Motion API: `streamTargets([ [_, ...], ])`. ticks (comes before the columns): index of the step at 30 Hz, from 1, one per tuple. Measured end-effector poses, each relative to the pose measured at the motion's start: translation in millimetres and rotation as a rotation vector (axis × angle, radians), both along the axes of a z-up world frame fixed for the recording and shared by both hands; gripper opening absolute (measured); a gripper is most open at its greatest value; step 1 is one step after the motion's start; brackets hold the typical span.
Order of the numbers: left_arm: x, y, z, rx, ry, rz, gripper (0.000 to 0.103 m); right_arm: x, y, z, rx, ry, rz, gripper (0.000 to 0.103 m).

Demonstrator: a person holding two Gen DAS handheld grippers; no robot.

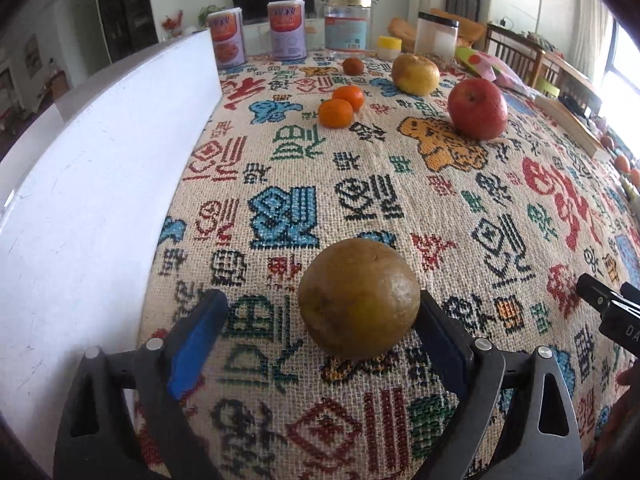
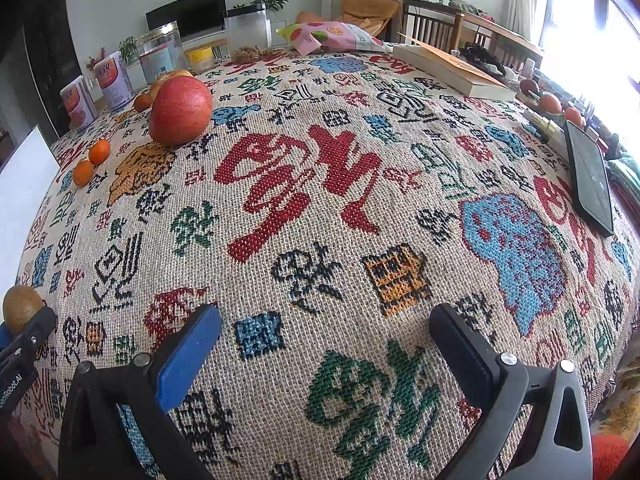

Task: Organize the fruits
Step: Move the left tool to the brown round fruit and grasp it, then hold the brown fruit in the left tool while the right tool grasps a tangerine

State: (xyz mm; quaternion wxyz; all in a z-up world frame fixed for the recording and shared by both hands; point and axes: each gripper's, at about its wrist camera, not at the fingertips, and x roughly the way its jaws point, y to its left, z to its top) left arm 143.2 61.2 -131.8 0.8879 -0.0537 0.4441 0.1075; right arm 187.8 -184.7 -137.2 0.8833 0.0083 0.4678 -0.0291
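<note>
A brown-green round fruit (image 1: 358, 298) rests on the patterned tablecloth (image 1: 360, 184) between the fingers of my left gripper (image 1: 320, 300). The jaws stand wide: the fruit lies against the right finger, with a clear gap to the blue left pad (image 1: 200, 336). The same fruit (image 2: 21, 307) shows at the left edge of the right wrist view. My right gripper (image 2: 324, 314) is open over bare cloth, nothing between its fingers. Farther back lie a red apple (image 1: 477, 109), two small oranges (image 1: 336, 113), a yellow fruit (image 1: 415, 74) and a small dark fruit (image 1: 353, 66).
A white board (image 1: 100, 184) stands along the table's left side. Cans (image 1: 286, 30), a glass jar (image 1: 347, 24) and a plastic jar (image 1: 436, 34) line the far edge. On the right lie a book (image 2: 452, 68), a phone (image 2: 592, 178) and a snack bag (image 2: 332, 38).
</note>
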Motion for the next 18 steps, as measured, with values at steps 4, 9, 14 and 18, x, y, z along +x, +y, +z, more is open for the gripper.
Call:
streamTargets([
  [4, 1, 2, -2, -0.011, 0.005, -0.006, 0.099, -7, -8, 11, 0.119, -0.058, 0.027, 0.103],
  [9, 1, 1, -3, -0.013, 0.006, -0.010, 0.101, -6, 25, 34, 0.210, -0.173, 0.273, 0.103],
  [14, 1, 1, -3, -0.013, 0.006, -0.009, 0.101, 43, 100, 54, 0.298, -0.087, 0.569, 0.072],
  [18, 1, 1, -3, -0.013, 0.006, -0.009, 0.101, 87, 168, 55, 0.243, -0.026, 0.753, 0.060],
])
